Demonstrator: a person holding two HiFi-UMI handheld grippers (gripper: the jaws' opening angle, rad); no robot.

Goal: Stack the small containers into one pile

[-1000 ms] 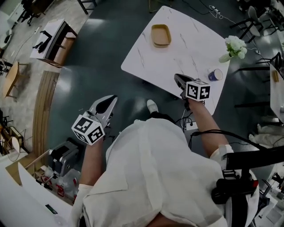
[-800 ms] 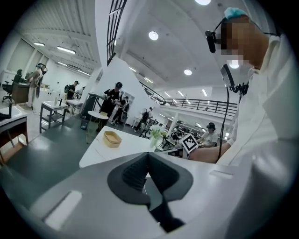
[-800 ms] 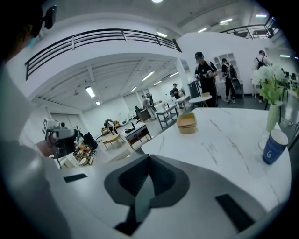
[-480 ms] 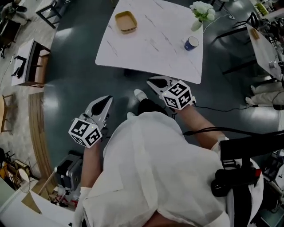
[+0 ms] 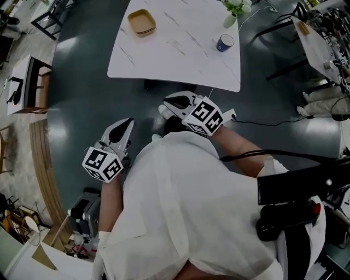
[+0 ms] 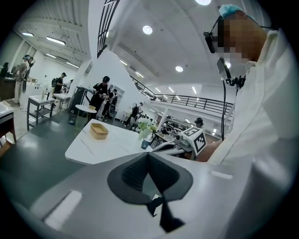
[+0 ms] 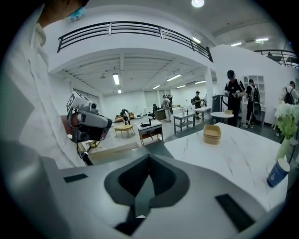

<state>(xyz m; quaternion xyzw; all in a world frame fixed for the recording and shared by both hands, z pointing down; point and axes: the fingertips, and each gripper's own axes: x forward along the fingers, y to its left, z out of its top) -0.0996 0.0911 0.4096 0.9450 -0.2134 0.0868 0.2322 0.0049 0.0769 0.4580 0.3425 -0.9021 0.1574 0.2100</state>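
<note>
Left gripper point(image 5: 126, 124) and right gripper point(image 5: 170, 103) are both sitting with jaws together, holding nothing, close to the person's white shirt point(image 5: 186, 208). Tan shallow plastic containers point(image 5: 141, 22) are lying stacked at the far corner of the white marble table point(image 5: 180, 60), well apart from both.

A white marble-patterned tabletop point(image 5: 180, 54) stands at the far side on a dark grey-green glossy floor point(image 5: 82, 98). Near its far right corner sits a blue paper cup point(image 5: 224, 42), with a bunch of white flowers in a pale vase point(image 5: 234, 8) just beyond it. A thin black cable point(image 5: 273, 123) trails over the floor on the right. At the far left is a black-framed side table point(image 5: 24, 82), and nearer, a curved strip of wooden slats point(image 5: 44, 158).
</note>
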